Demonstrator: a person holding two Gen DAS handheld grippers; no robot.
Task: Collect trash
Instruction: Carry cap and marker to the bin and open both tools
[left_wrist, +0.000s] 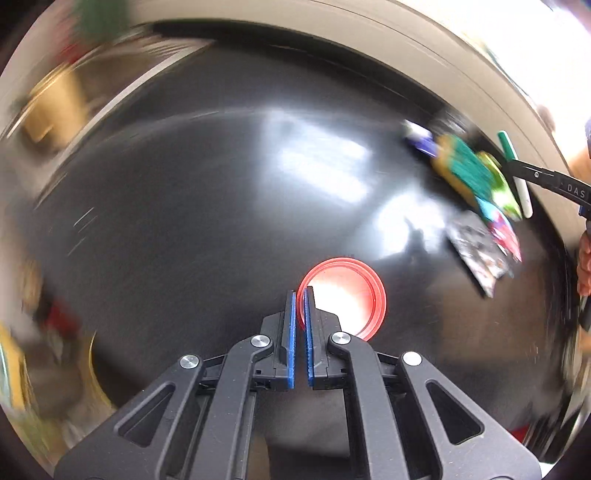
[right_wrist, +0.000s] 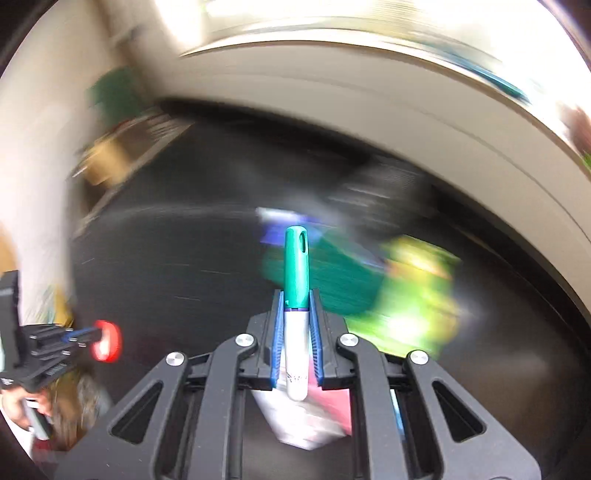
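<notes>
My left gripper (left_wrist: 300, 295) is shut on the rim of a round red lid (left_wrist: 351, 295), which hangs above the glossy black table (left_wrist: 184, 203). In the right wrist view the same lid (right_wrist: 107, 341) shows at the far left in the left gripper (right_wrist: 85, 338). My right gripper (right_wrist: 296, 295) is shut on a marker (right_wrist: 296, 266) with a green cap and a white body that points forward between the pads. The left wrist view has this marker (left_wrist: 515, 162) at the right edge. Snack wrappers (left_wrist: 469, 170), green and yellow, lie on the table below it.
A silver packet (left_wrist: 476, 251) and a pink one (left_wrist: 506, 232) lie beside the wrappers. A pink and white packet (right_wrist: 314, 413) lies under the right gripper. A cardboard box (left_wrist: 55, 110) stands at the far left. A pale wall rims the table's far edge. Both views are motion-blurred.
</notes>
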